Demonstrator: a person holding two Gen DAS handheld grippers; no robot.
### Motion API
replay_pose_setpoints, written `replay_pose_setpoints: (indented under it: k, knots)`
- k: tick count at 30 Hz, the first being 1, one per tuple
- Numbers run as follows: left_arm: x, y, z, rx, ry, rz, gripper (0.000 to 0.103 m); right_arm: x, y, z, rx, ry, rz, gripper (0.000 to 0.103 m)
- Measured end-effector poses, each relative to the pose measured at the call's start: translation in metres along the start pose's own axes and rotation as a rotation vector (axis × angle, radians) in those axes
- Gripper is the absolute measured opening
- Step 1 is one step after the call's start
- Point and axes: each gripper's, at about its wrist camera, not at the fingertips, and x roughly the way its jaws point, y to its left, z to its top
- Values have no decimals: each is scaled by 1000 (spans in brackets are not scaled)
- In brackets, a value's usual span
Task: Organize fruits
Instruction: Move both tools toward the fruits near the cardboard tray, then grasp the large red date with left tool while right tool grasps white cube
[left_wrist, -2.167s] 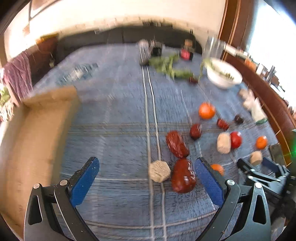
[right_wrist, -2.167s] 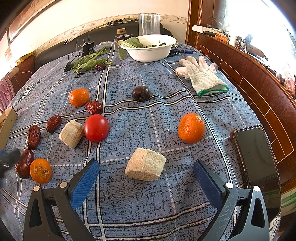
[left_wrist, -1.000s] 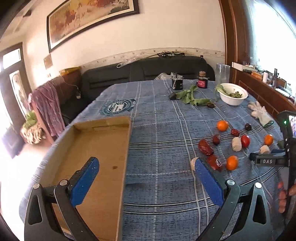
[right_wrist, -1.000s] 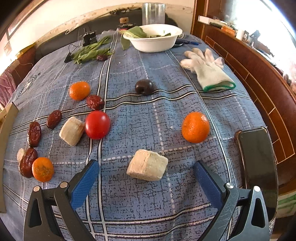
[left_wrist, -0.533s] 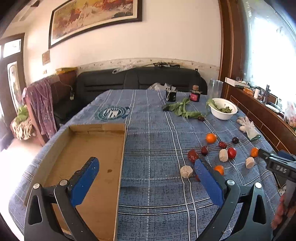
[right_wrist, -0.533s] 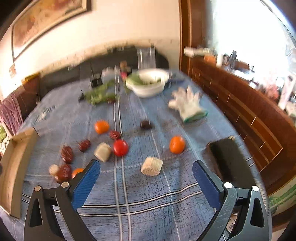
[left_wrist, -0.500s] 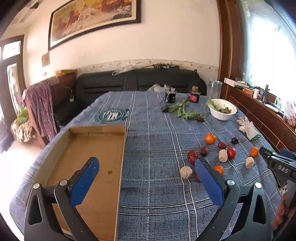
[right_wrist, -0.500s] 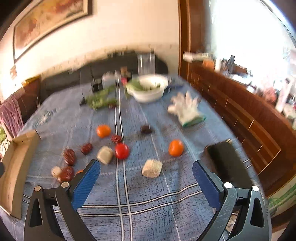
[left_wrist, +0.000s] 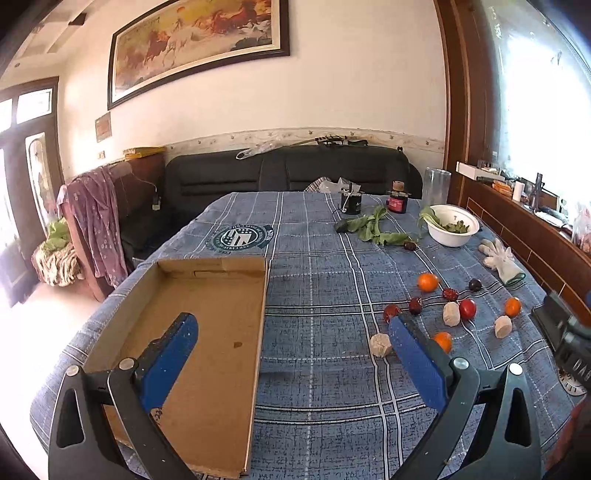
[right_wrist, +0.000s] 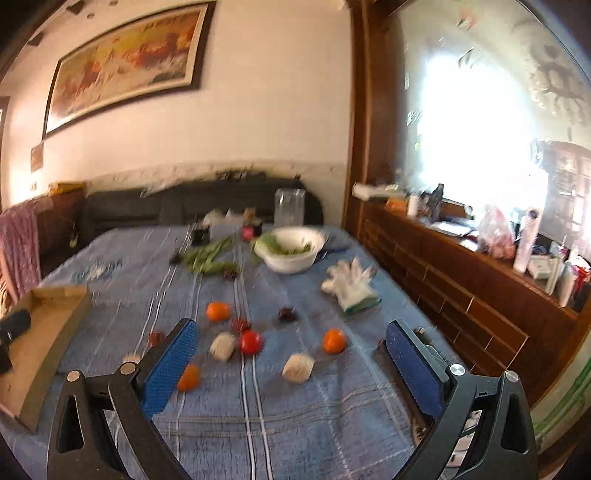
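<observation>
My left hand-held gripper (left_wrist: 293, 354) hangs above the tabletop (left_wrist: 317, 266) with its blue pads spread wide apart and nothing between them; my right hand-held gripper (right_wrist: 288, 354) is likewise spread wide and empty.

The left view is sharp. At lower left of the frame lies the shallow cardboard box (left_wrist: 207, 317), with bare cardboard inside. The fruits sit in a loose cluster at right of centre: a mandarin (left_wrist: 427, 282) uppermost, a red tomato (left_wrist: 467, 308) just beside a pale beige chunk (left_wrist: 451, 314), a dark plum (left_wrist: 475, 284) above them, several dark red dates (left_wrist: 415, 305), another mandarin (left_wrist: 512, 306) further right, and a third (left_wrist: 442, 341) partly behind my right-hand pad. A beige chunk (left_wrist: 380, 344) lies just left of that pad. Only this view shows the whole box floor, the round emblem (left_wrist: 240, 237) printed on the cloth, and two dark jars (left_wrist: 397, 201) at the far edge.

The right view is blurred. It shows the same cluster from closer, at frame centre, with the tomato (right_wrist: 251, 342) between my pads, and only a corner of the box (right_wrist: 44, 332) at the left edge. It shows better the white bowl of greens (right_wrist: 290, 248), the white gloves (right_wrist: 351, 282) and the wooden sideboard (right_wrist: 461, 295) at right, crowded with bottles.
</observation>
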Motion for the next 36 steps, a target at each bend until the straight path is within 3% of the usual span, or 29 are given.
replay_pose_setpoints:
  k: [3, 13, 18, 22, 24, 28, 31, 36]
  knots:
    - [5, 4, -3, -7, 16, -2, 103, 6, -4, -7, 15, 60, 54, 103]
    - [36, 11, -12, -34, 119, -41, 103, 32, -25, -13, 40, 164, 117, 102]
    - [53, 35, -9, -126, 175, -86, 103, 53, -42, -11, 69, 238, 172, 80]
    - [63, 29, -7, -120, 213, -151, 102, 76, -60, -9, 159, 301, 220, 77]
    - [65, 14, -7, -88, 229, -208, 94, 87, -67, -7, 195, 320, 229, 76]
    - [75, -23, -9, -13, 292, -389, 62, 112, -72, -8, 213, 371, 217, 66]
    - [85, -53, -11, 53, 318, -478, 59, 126, -70, -12, 225, 407, 238, 63]
    - [107, -94, -15, 175, 347, -501, 59, 139, -63, -16, 213, 432, 235, 63]
